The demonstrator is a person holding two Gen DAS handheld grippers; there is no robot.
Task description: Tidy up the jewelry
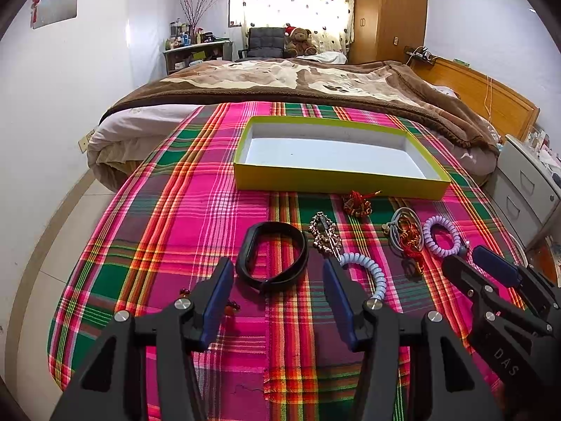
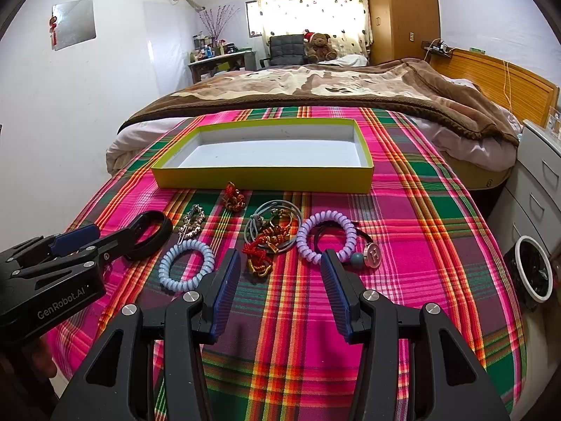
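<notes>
Left wrist view first: the plaid cloth point(image 1: 196, 210) covers the table, and the yellow tray point(image 1: 336, 180) sits at its far edge, white floor bare, so it looks like sorting hasn't begun. Jewelry is lined up toward the near edge, within easy reach: black bangle point(image 1: 271, 258), lilac coil bracelet point(image 2: 326, 236), pale blue coil bracelet point(image 2: 186, 265), rhinestone clip point(image 1: 324, 233), red knot charm point(image 2: 234, 197). Left gripper point(image 1: 277, 289) hovers spread wide, framing the bangle, likely its first pick. Right gripper point(image 2: 280, 273) hangs wide too, holding nothing, just before the lilac coil.
</notes>
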